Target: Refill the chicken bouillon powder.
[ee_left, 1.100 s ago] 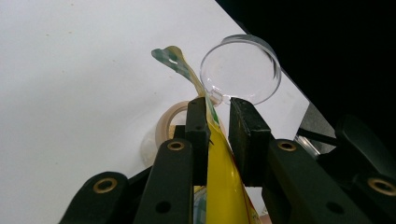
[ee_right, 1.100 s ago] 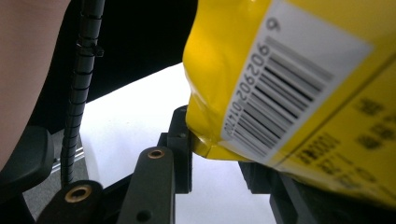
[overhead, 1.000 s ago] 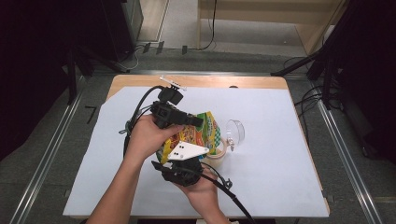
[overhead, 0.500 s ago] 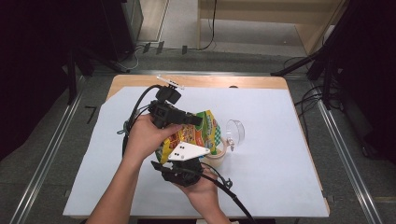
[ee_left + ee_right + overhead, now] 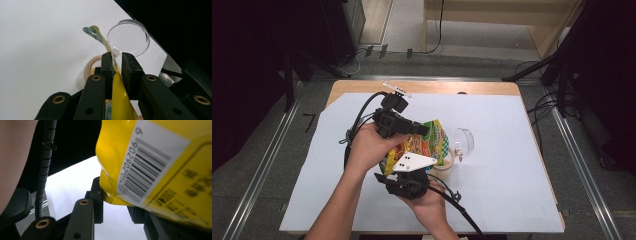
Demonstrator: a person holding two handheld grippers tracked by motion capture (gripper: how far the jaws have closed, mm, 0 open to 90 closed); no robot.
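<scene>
A yellow snack bag [image 5: 432, 142] hangs tilted between both grippers above a small round beige jar [image 5: 445, 169]. The jar's clear hinged lid [image 5: 463, 141] stands open beside it. My left gripper [image 5: 117, 60] pinches the bag's thin upper edge [image 5: 120, 97]; its jaws have just been closing a little, with that edge between them. In the left gripper view the jar [image 5: 91, 66] and the lid [image 5: 128, 37] lie just beyond the jaws. My right gripper [image 5: 116, 200] is shut on the bag's lower corner, below the barcode [image 5: 150, 157]. The jar's contents are hidden.
A white sheet [image 5: 512, 175] covers the wooden table [image 5: 437, 87]. Black cables trail from both grippers, one looping at the left [image 5: 357, 125] and one running toward the front edge [image 5: 462, 212]. Metal rails [image 5: 572, 150] flank the table on the floor.
</scene>
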